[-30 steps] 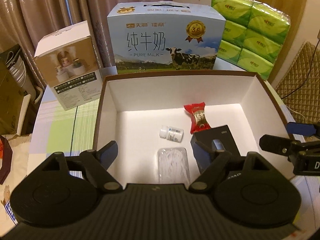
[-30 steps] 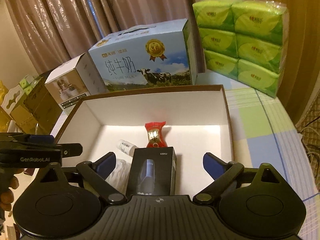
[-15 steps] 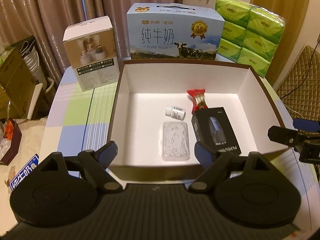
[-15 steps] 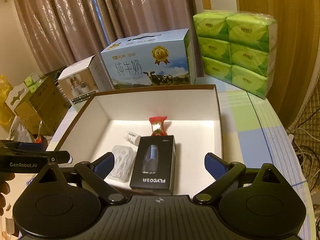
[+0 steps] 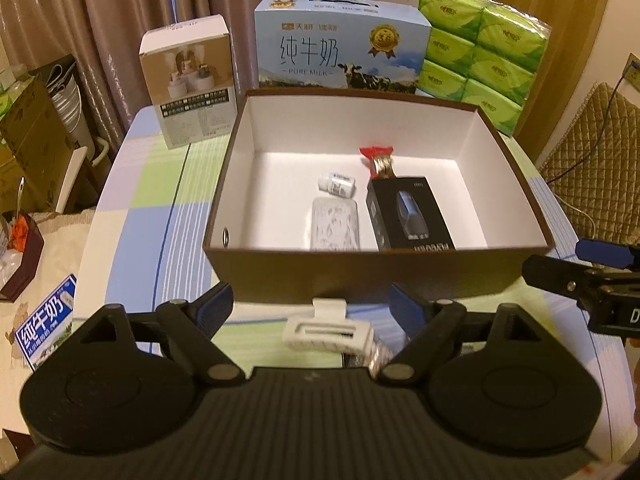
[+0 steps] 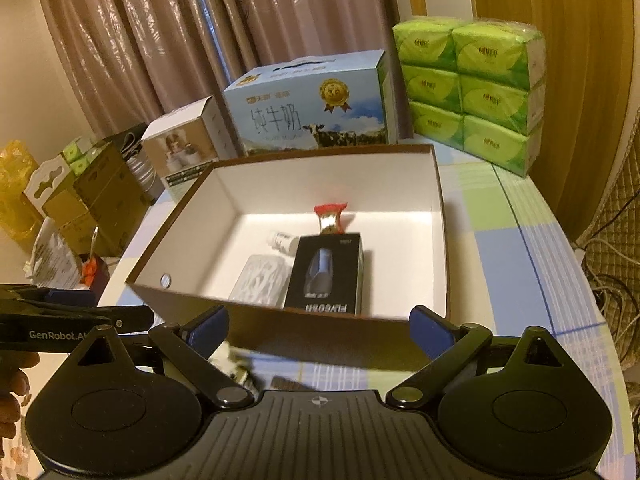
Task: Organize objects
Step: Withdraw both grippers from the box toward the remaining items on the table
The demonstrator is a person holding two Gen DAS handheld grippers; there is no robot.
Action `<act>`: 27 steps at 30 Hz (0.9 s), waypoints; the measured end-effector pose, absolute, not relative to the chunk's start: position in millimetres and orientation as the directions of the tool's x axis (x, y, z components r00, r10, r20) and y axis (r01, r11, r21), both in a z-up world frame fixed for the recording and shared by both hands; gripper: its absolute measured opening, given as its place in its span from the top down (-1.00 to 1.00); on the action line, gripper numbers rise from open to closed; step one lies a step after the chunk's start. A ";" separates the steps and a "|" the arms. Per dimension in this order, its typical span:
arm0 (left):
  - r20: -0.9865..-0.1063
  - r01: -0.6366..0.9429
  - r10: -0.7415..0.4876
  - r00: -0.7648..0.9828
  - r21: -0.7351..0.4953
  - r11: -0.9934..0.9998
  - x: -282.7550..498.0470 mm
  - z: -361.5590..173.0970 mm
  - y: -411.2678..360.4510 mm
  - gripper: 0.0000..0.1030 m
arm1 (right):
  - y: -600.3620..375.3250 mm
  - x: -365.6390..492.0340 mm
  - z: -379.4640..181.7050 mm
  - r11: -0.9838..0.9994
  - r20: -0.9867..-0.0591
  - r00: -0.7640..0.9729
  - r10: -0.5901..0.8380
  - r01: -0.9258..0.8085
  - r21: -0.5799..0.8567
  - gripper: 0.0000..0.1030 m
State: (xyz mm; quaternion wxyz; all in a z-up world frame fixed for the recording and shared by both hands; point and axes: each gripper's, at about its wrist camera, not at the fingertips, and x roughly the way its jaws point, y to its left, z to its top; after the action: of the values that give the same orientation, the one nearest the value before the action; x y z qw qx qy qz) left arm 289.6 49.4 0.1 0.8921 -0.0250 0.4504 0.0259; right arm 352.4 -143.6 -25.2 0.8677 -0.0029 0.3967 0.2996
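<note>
1. We hold both grippers short of the near wall of the brown cardboard box with white inside [image 5: 380, 268], and both are spread wide with nothing between the blue pads — the left gripper [image 5: 310, 306] and the right gripper [image 6: 318, 328] are each released.

2. Already in the box lie a black rectangular carton with a shaver picture [image 5: 408, 214], a clear plastic case of white picks [image 5: 335, 226], a small white pill bottle [image 5: 337, 184] and a red-and-gold wrapped candy [image 5: 380, 162].

3. The piece we judge to be next is the white plastic claw hair clip [image 5: 328, 330], which rests on the checked tablecloth [image 5: 160, 184] outside the box, just beside its near wall.

4. The relation that matters: the clip sits directly ahead of the left gripper, low in the gap between its fingers, with its long axis running across the view, side to side — roughly along the line from one finger to the other.

5. We judge the left hand the nearer one; in the right wrist view the clip's area is only a blur at the lower left.

6. Beside the clip, something dark and a shiny bit [image 5: 378, 356] are too hidden to name.
</note>
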 end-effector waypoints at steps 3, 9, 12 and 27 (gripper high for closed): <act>-0.809 -0.070 0.023 0.587 -0.023 0.997 277.2 -1.5 46.6 -0.60 | -146.3 342.1 -26.6 0.818 -0.697 0.495 0.519 -0.524 0.237 -0.83; -0.819 -0.078 0.026 0.574 -0.022 0.997 256.8 -5.1 41.9 -0.60 | -149.8 323.4 -28.9 0.808 -0.705 0.475 0.527 -0.538 0.241 -0.83; -0.822 -0.082 0.026 0.569 -0.026 0.996 247.0 -6.6 40.7 -0.60 | -151.2 315.2 -30.3 0.804 -0.710 0.466 0.527 -0.543 0.241 -0.83; -0.863 -0.125 0.034 0.504 -0.035 0.992 201.1 -36.2 47.0 -0.60 | -159.4 278.0 -62.2 0.793 -0.779 0.362 0.511 -0.549 0.265 -0.83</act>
State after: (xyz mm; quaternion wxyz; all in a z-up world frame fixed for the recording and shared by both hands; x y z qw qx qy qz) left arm 201.1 47.0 -36.2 0.8660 -0.0462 0.4957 0.0458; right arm 278.0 -159.4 -62.2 0.8251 -0.0205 0.4643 0.3213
